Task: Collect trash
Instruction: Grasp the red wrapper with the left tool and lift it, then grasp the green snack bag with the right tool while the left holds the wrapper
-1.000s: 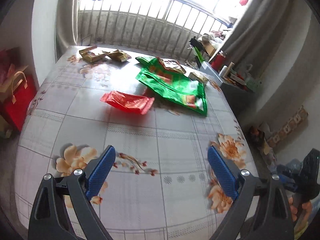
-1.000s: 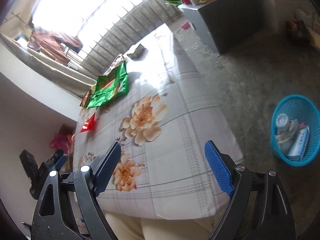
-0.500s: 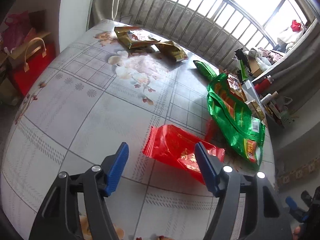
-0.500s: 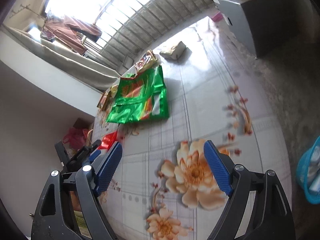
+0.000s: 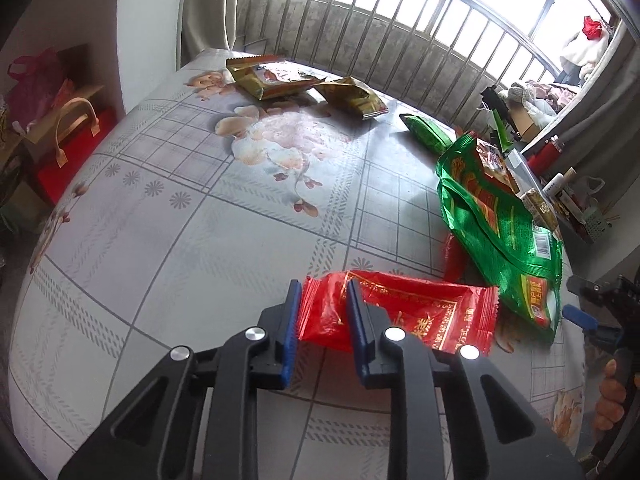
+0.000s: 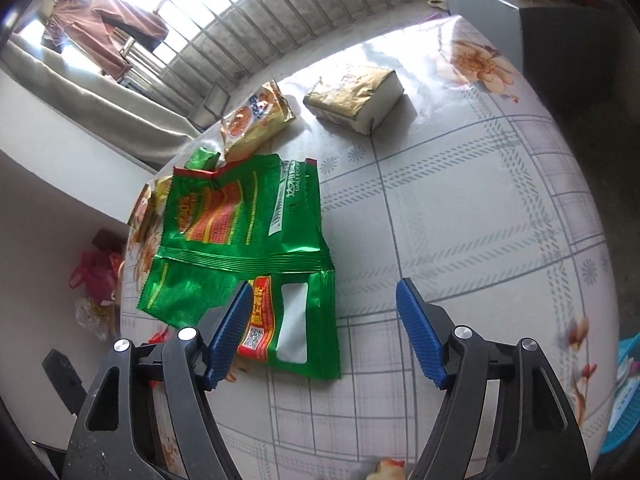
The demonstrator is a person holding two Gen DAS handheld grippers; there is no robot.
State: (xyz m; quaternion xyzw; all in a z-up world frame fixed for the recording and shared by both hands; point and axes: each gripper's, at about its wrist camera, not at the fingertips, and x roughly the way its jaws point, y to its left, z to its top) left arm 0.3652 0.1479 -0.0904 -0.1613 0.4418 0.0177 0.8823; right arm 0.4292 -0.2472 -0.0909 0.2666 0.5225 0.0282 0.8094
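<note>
My left gripper [image 5: 322,300] is shut on the left end of a red snack wrapper [image 5: 420,314] that lies on the floral tablecloth [image 5: 200,232]. A big green wrapper [image 5: 496,216] lies to its right; it also shows in the right wrist view [image 6: 240,232]. My right gripper [image 6: 324,328] is open, its jaws standing over the near edge of the green wrapper, holding nothing. Gold wrappers [image 5: 276,78] lie at the table's far end. A gold packet [image 6: 354,98] and an orange snack bag [image 6: 256,118] lie beyond the green wrapper.
A blue trash basket [image 6: 624,396] stands on the floor at the right edge. A grey cabinet [image 6: 560,16] with clutter stands at the far right. Red bags [image 5: 60,128] sit on the floor left of the table. A window railing runs behind.
My left gripper moved forward to the red wrapper and closed on its end. My right gripper moved over the table to the green wrapper, staying open.
</note>
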